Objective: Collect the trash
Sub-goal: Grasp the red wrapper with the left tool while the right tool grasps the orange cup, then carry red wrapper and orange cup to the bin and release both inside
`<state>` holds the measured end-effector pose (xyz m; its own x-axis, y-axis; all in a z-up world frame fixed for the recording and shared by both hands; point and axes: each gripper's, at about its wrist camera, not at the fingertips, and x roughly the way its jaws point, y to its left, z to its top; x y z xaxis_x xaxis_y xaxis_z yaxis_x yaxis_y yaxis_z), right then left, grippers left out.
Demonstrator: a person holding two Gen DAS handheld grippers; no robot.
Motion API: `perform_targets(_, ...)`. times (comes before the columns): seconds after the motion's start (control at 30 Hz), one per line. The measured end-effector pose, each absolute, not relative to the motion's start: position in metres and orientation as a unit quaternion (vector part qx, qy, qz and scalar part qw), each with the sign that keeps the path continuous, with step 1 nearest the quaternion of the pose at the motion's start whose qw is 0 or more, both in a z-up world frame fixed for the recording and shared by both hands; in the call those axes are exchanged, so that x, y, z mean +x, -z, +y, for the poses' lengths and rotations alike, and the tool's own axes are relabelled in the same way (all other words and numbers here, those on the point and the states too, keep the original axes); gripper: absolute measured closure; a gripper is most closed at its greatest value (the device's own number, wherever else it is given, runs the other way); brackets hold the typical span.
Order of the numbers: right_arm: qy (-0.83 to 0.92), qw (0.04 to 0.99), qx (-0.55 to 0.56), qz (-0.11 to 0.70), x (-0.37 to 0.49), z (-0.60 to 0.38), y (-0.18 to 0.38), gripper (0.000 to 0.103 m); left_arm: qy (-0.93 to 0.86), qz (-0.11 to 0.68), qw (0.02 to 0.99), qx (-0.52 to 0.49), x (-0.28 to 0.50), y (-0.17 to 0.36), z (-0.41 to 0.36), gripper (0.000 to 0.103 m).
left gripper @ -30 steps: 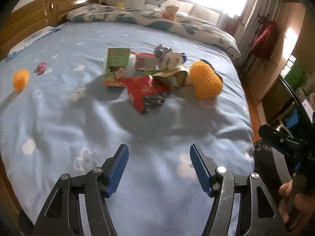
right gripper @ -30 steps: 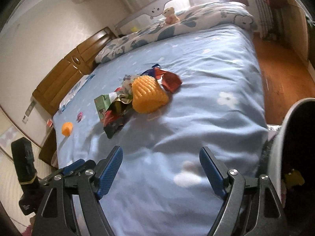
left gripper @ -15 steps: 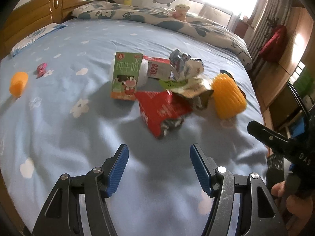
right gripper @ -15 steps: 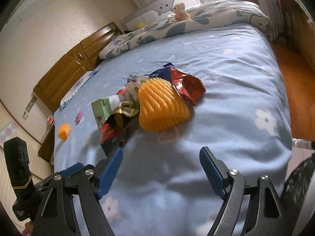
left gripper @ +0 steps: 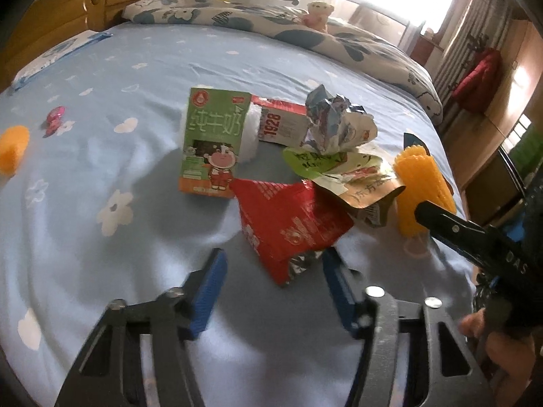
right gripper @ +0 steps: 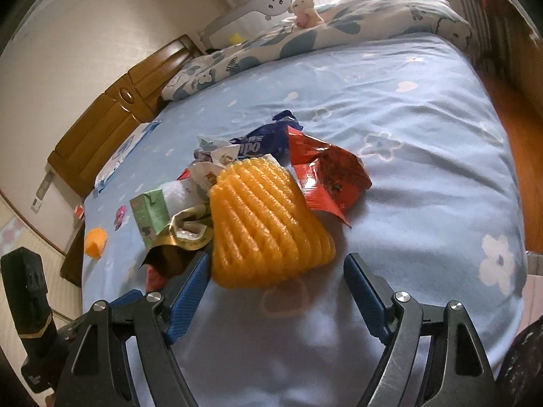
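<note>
A pile of trash lies on the blue bed sheet. A red snack wrapper is nearest my left gripper, whose jaws are closing. The wrapper's torn lower end lies between the blue pads, which do not press on it. Behind it lie a green milk carton, a red-and-white carton, a crumpled foil wrapper and a gold pouch. My right gripper stands open just short of an orange foam net, whose near edge sits between the fingertips.
A second red wrapper and a blue one lie behind the net. A small orange foam piece and a pink item lie apart at the left. A patterned quilt with a plush toy lines the far side.
Both grippers have moved forward and down toward the pile, which now looks much larger. The left jaws have narrowed. The bin at the right wrist view's edge has left the frame.
</note>
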<state>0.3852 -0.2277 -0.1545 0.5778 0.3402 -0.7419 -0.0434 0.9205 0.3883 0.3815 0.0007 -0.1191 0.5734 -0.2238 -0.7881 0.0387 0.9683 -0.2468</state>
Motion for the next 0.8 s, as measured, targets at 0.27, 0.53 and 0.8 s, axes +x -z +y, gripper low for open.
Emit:
perform_targets(0.27, -0.120, 0.876, 0.153, 0.442, 0.381, -0.222, 0.153, 0.068, 0.092, 0.447, 0.885, -0.089, 0.374, 0.117, -0.005, 0.099)
perform_targets(0.53, -0.127, 0.878, 0.154, 0.434, 0.342, -0.224, 0.136, 0.071, 0.097, 0.437, 0.890, -0.083, 0.329, 0.107, -0.003, 0.103)
perform_targets(0.8, -0.129, 0.882, 0.164, 0.423, 0.292, -0.238, 0.115, 0.071, 0.127, 0.431, 0.890, -0.081, 0.290, 0.089, -0.015, 0.103)
